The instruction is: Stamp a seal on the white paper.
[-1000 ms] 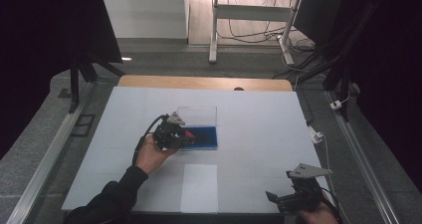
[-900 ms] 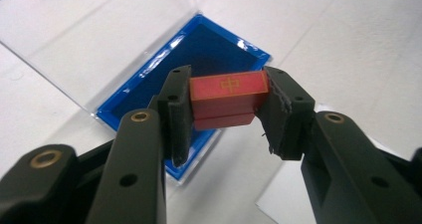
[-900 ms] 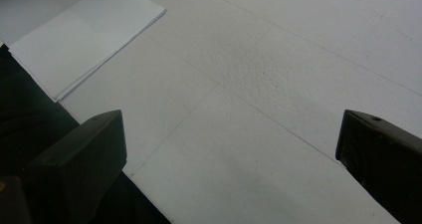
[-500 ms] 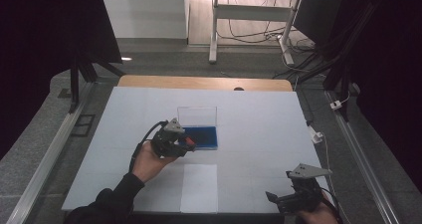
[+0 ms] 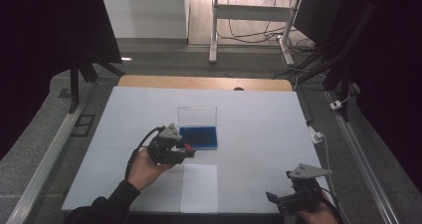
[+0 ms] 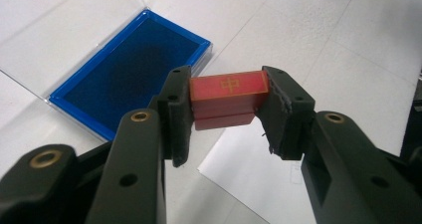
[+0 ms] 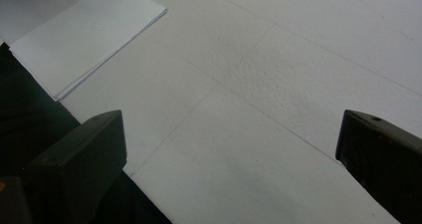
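Squarely between the jaws of the left gripper (image 6: 226, 117) sat a red block (image 6: 228, 98) with a gold mark on its top, clamped at both ends and held above the white table (image 5: 259, 119). At the block's two o'clock in the high view lay a blue-lined tray (image 5: 198, 137) with its clear lid (image 5: 197, 116) raised. A white sheet (image 5: 199, 186) lay at six o'clock. The right gripper (image 5: 291, 199), near the table's front edge, had its jaws spread wide and empty. Beyond the table ran a grey floor (image 5: 164, 59) and a dim room.
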`<state>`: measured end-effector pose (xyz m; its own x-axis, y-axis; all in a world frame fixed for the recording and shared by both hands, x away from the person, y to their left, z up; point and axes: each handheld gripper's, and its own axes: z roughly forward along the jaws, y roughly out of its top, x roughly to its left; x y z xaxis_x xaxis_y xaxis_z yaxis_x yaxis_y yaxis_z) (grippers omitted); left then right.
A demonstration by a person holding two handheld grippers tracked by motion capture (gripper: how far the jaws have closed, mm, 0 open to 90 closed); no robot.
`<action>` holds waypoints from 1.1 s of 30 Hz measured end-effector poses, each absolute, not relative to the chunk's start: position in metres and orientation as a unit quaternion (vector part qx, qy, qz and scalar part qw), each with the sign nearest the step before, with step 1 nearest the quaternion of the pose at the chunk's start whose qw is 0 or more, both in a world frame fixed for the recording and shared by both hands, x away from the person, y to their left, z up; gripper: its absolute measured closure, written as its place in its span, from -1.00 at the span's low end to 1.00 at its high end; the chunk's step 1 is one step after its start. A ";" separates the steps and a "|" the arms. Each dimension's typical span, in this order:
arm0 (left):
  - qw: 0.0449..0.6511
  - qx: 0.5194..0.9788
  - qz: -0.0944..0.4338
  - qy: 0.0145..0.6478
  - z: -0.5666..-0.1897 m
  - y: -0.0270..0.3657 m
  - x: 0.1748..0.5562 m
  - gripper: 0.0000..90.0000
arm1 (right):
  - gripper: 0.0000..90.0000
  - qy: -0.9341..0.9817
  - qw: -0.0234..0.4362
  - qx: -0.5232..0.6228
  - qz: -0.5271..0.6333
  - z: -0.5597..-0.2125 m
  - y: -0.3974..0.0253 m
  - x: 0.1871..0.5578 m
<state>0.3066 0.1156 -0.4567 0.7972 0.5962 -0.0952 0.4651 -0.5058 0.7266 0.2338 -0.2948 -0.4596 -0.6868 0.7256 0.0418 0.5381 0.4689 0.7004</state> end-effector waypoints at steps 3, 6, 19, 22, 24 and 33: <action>0.393 0.863 0.083 0.306 -0.457 0.117 0.304 0.28 | -1.00 0.848 0.131 0.373 0.353 -0.460 -0.294 0.234; 0.392 0.863 0.082 0.308 -0.459 0.118 0.301 0.28 | -1.00 0.847 0.131 0.375 0.355 -0.460 -0.294 0.234; 0.396 0.866 0.069 0.298 -0.464 0.108 0.289 0.28 | -1.00 0.847 0.130 0.375 0.354 -0.460 -0.294 0.234; 0.396 0.868 0.068 0.292 -0.466 0.103 0.285 0.28 | -1.00 0.847 0.131 0.374 0.353 -0.460 -0.294 0.234; 0.394 0.871 0.068 0.287 -0.467 0.100 0.283 0.28 | -1.00 0.847 0.131 0.374 0.354 -0.460 -0.294 0.234; 0.386 0.880 0.058 0.269 -0.478 0.081 0.278 0.28 | -1.00 0.848 0.131 0.373 0.353 -0.460 -0.294 0.234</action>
<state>0.2776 0.0807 -0.4781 0.8482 0.5189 -0.1059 0.4292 -0.5565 0.7114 0.2342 -0.2942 -0.4597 -0.6876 0.7249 0.0415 0.5402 0.4726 0.6963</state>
